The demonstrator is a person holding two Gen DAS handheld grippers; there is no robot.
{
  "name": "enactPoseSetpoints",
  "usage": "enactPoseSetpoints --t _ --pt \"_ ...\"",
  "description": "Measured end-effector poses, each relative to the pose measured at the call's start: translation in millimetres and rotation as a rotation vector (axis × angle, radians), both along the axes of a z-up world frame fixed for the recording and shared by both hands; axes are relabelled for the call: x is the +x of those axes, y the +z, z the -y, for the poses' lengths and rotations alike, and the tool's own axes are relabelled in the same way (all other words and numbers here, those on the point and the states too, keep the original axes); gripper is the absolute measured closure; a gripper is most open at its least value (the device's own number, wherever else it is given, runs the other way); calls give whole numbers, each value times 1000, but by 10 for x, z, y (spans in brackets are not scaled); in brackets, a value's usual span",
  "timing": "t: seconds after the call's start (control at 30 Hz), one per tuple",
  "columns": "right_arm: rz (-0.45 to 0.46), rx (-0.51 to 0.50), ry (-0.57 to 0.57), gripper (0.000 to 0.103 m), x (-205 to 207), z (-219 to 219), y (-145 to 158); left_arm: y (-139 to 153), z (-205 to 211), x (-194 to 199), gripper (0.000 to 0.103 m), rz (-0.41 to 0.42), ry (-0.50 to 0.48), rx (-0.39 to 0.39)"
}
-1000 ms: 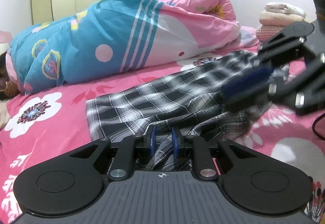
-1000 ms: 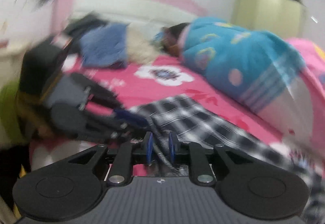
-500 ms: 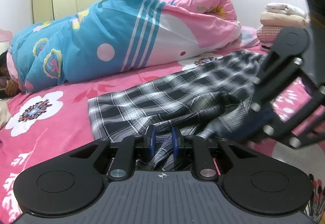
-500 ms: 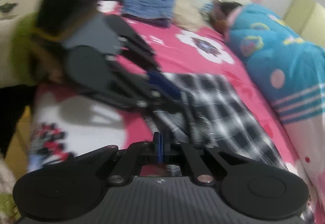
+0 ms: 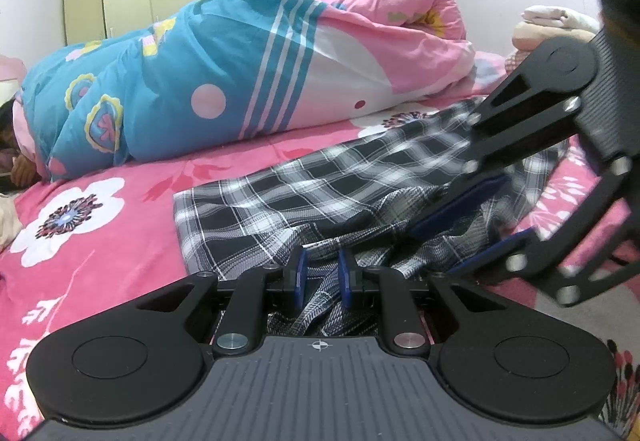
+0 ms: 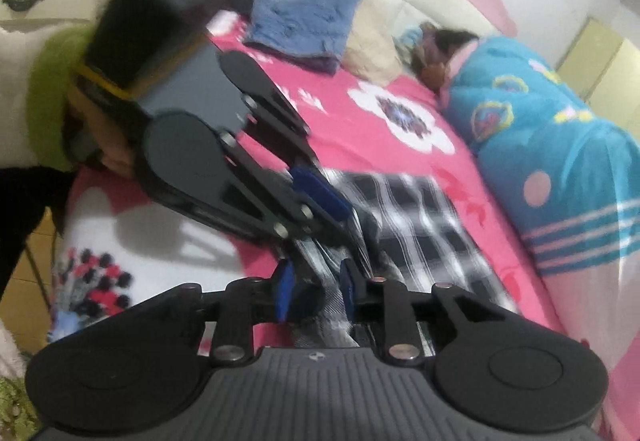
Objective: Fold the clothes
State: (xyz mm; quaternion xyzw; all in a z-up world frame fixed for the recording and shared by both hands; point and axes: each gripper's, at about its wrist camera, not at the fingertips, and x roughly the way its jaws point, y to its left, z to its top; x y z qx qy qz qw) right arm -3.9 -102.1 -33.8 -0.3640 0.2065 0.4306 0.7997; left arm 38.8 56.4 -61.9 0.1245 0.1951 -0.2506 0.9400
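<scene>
One fold is barely begun: the plaid garment (image 5: 360, 177) lies rumpled, its near edge pinched by the left gripper (image 5: 322, 275), while the right gripper (image 6: 314, 291), just parted, is loosened around cloth.

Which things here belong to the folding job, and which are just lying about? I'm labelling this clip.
Job: plaid garment; left gripper, shut on it; right gripper, jaws just opened, cloth between.

Lying about: rolled quilt; blue folded cloth; folded towels.
</scene>
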Motion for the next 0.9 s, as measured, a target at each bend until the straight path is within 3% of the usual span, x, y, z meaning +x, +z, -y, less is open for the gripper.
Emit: enactPoseSetpoints --t 0.07,0.13,0.27,0.4,0.53,0.57,0.73,0.9 --pt "-47 3 1 75 28 8 -27 -1 -5 1 86 -1 0 0" --pt "-93 6 3 102 56 17 -54 -1 -11 2 86 -2 0 -1" --pt "-109 -8 67 102 -116 9 -83 -2 -16 6 86 -5 1 -2" --pt "-118 9 56 102 -192 64 -126 19 -17 -30 83 4 -17 -7" --pt "-173 97 38 99 -235 219 -19 44 -9 -122 55 40 -62 -9" --pt "-193 124 32 98 -240 265 24 40 6 -128 53 46 -66 -4" --pt "-185 240 -115 86 -98 456 190 1 105 -111 49 59 -60 50" --pt "-165 302 -282 86 197 560 230 -43 150 -61 49 44 -46 87"
